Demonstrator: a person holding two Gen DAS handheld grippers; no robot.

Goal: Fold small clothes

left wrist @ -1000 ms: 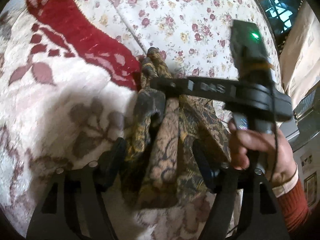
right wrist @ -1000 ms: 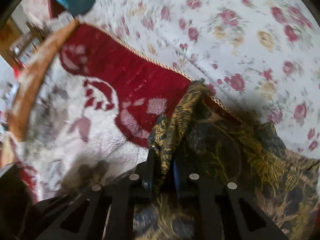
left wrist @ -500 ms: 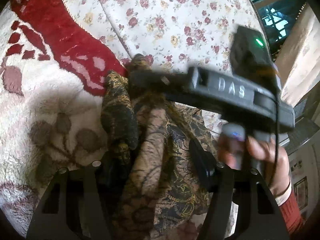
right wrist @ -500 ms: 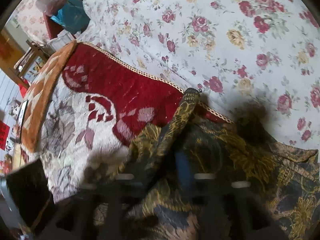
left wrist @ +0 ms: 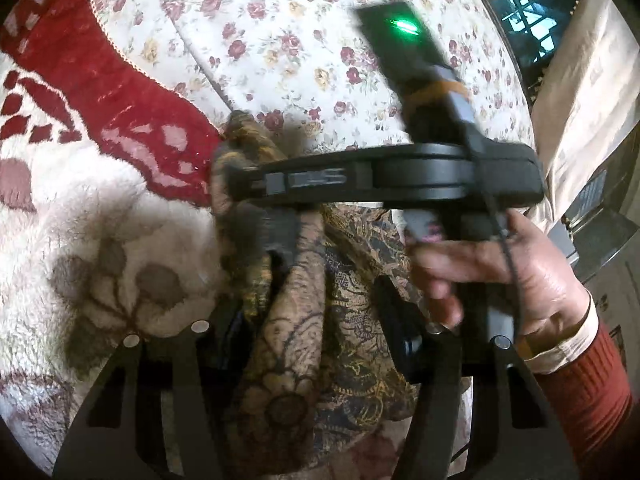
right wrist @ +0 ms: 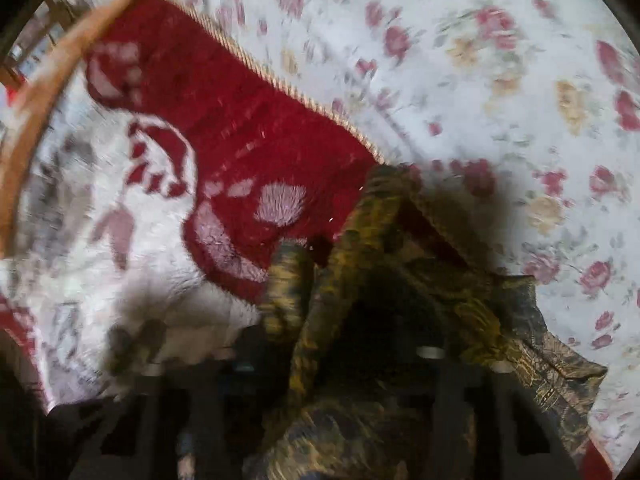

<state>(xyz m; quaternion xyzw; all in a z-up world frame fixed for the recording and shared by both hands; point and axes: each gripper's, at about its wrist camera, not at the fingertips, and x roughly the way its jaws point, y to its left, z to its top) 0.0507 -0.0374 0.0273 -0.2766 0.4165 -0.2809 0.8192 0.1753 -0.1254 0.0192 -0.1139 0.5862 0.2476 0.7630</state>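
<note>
My right gripper [left wrist: 256, 216] has swung back across, clamped on the cloth [left wrist: 320, 340]; left gripper [left wrist: 312, 320] fingers apart, fold unfinished.

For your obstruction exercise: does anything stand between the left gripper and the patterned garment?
Nothing visible does. The garment already lies between the left gripper's open fingers, and the right gripper crosses above it, farther along.

I see a rose-print bedsheet [left wrist: 304, 40] under a red-and-white plush blanket [left wrist: 80, 168] with a corded edge. At upper right, a dark window [left wrist: 528, 4] beside a pale curtain [left wrist: 584, 80]; daylight casts shadows.
</note>
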